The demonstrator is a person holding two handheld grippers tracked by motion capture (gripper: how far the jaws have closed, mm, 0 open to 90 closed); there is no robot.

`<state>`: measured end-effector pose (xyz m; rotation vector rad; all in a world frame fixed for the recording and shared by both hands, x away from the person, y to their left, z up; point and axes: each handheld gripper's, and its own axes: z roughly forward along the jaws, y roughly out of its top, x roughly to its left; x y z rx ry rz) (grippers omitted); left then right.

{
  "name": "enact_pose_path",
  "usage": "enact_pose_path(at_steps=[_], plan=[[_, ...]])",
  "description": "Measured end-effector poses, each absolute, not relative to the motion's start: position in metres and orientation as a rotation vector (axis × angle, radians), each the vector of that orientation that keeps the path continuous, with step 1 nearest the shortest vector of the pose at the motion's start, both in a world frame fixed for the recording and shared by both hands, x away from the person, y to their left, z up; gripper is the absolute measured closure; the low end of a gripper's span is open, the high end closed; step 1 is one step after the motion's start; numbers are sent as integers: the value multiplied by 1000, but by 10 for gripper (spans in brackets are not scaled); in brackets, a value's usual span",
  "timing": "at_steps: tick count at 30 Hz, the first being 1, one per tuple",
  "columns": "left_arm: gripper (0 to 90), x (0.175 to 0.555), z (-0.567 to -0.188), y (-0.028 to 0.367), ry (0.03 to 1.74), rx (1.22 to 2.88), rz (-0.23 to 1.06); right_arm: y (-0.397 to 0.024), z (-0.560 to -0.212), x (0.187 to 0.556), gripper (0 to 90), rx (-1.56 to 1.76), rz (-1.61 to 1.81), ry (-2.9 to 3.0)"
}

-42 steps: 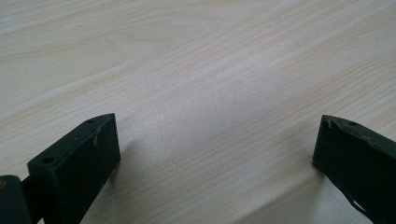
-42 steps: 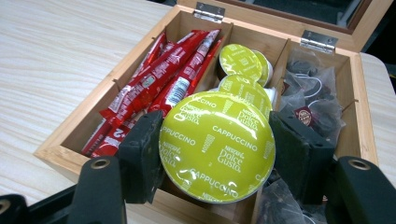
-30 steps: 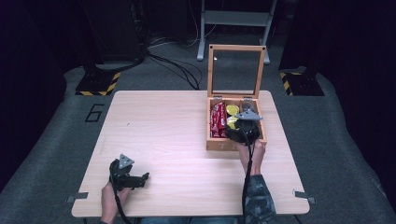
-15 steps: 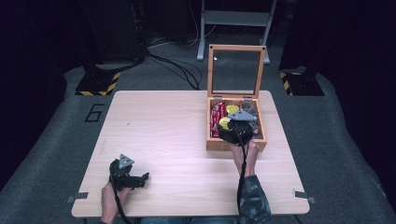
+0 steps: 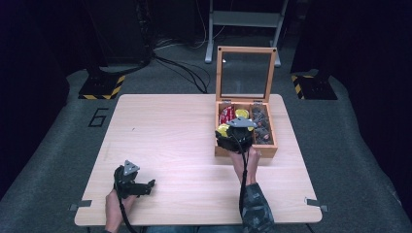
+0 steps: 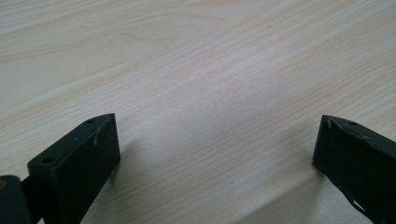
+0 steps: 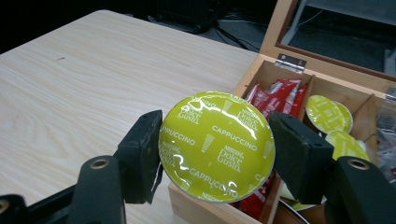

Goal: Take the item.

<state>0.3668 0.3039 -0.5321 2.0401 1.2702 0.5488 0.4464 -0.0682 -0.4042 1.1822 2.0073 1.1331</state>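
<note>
Right gripper [image 7: 215, 151] fingers clamped on green capsule [image 7: 216, 145], over wooden box [image 5: 270, 147] front-left corner at counter [image 5: 165, 131] 3 o'clock. Left gripper [image 5: 145, 185] fingers wide apart, empty, 7 o'clock. Dark room.

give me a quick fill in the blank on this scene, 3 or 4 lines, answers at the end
1. The right claw is shut on a yellow-green capsule whose lid reads Dolce Gusto and ____.
2. The wooden box has its glass lid standing ____.
3. The left claw has its jaws ____, with bare table between them.
4. The sachets in the box compartment nearest the held capsule are ____ in colour.

Missing words: cappuccino; open; open; red
</note>
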Motion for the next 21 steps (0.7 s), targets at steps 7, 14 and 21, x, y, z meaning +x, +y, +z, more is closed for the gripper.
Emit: enact_pose_path(at_steps=[7, 14, 21], plan=[[3, 367, -532, 304, 1270, 2040, 549, -56, -409, 447, 368, 1160, 1123, 2044], [3, 367, -532, 304, 1271, 2040, 551, -45, -414, 449, 368, 1150, 1125, 2071], [3, 367, -532, 304, 1271, 2041, 551, -37, -419, 449, 368, 1144, 1134, 2090]])
